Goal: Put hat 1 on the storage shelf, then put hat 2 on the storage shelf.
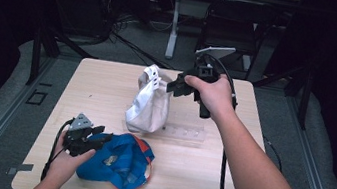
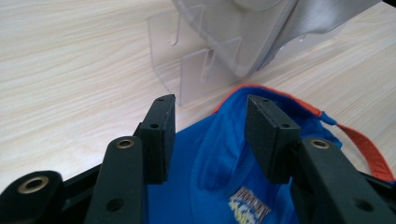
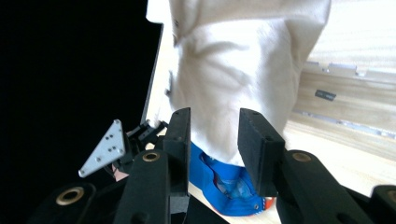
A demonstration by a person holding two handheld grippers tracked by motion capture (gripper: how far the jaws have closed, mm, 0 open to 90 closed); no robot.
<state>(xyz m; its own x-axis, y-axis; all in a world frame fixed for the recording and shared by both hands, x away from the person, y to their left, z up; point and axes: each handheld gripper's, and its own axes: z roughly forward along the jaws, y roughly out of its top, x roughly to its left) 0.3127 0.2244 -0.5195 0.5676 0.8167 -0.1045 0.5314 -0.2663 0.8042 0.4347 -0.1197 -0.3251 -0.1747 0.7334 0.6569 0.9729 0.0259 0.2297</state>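
Both grippers open: left gripper [image 1: 105,136] over blue cap [image 1: 120,165].

The white cap [image 2: 261,28] runs off the top edge in the left gripper view, covering part of the clear stand [image 2: 196,65] beneath it. The blue cap's [image 2: 219,168] logo is cut off below and unreadable.
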